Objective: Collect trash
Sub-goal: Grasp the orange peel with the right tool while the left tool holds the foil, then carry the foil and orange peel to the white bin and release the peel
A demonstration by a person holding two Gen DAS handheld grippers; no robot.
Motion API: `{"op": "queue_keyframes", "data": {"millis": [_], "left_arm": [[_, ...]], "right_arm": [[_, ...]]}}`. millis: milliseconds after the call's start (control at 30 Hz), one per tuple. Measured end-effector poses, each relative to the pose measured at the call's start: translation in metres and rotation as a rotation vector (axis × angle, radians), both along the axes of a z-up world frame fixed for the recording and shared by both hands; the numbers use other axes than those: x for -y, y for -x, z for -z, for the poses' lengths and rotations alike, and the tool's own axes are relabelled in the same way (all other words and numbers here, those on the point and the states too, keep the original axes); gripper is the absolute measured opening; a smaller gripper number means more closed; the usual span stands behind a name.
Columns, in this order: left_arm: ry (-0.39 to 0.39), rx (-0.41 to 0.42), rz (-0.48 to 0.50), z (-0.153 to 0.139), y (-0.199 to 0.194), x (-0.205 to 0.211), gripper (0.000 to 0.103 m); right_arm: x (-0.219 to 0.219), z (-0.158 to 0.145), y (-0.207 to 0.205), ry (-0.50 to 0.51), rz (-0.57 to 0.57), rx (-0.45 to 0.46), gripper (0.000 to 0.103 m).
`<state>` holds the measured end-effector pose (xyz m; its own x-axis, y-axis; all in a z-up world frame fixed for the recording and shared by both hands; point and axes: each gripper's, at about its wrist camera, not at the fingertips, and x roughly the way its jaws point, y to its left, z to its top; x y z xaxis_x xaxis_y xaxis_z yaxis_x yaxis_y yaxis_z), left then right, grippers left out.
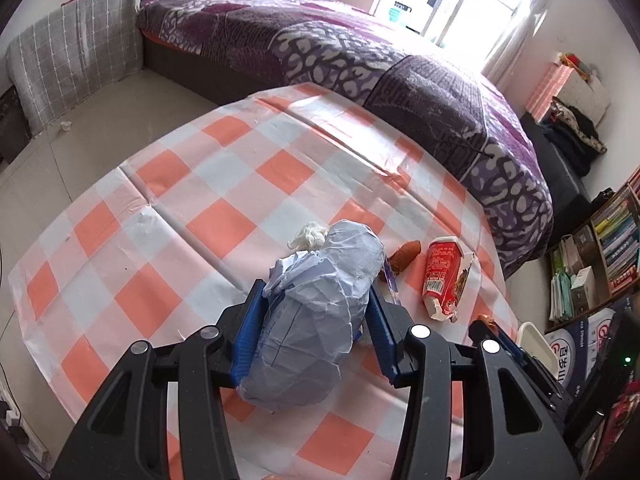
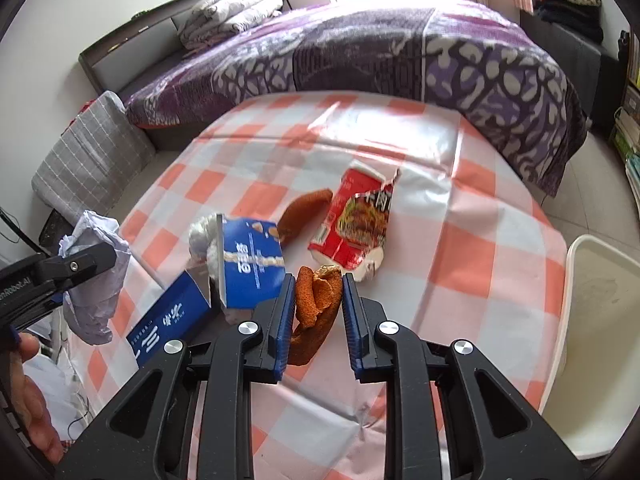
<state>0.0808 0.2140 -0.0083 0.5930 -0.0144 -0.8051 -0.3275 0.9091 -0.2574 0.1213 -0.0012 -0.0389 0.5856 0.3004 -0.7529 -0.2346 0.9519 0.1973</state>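
Observation:
My left gripper (image 1: 316, 300) is shut on a big wad of crumpled pale blue paper (image 1: 320, 304), held above the checked tablecloth (image 1: 168, 184). In the right wrist view the same paper wad (image 2: 96, 280) hangs at the far left in the left gripper's fingers (image 2: 80, 264). My right gripper (image 2: 318, 296) is shut on an orange peel (image 2: 316, 308), lifted over the cloth. On the table lie a torn red noodle cup (image 2: 352, 224), a second peel piece (image 2: 304, 212), a blue carton (image 2: 250, 264), a blue box (image 2: 168, 324) and a white tissue ball (image 2: 200, 236).
A white bin (image 2: 592, 344) stands off the table's right edge. A bed with a purple blanket (image 2: 360, 48) runs behind the table. A grey checked cushion (image 1: 76, 52) leans at the left. Bookshelves (image 1: 608, 240) fill the right wall. A hand (image 2: 32, 400) shows at lower left.

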Motion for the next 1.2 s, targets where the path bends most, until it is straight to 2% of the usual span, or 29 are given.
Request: {"op": "queue_keyframes", "data": {"millis": [100,300,533,733,1200], "left_arm": [[-0.066,0.052,-0.032,-0.009,0.003,0.004,0.048],[-0.189,0.116,-0.064,-0.017,0.006,0.018,0.048],[-0.261,0.171,-0.069,-0.02,0.009,0.039,0.048],[-0.279,0.195,-0.048,-0.021,0.007,0.058,0.048],[-0.239,0.206,0.054,-0.022,-0.004,0.105,0.048]], "right_arm": [[0.004,-0.014,0.003,0.003,0.011,0.075,0.022],[0.012,-0.027,0.005,0.02,0.033,0.146,0.022],[0.022,-0.035,0.007,0.029,0.062,0.183,0.022],[0.03,-0.04,0.011,0.046,0.071,0.208,0.022],[0.074,-0.044,0.008,0.044,0.162,0.183,0.023]]}}
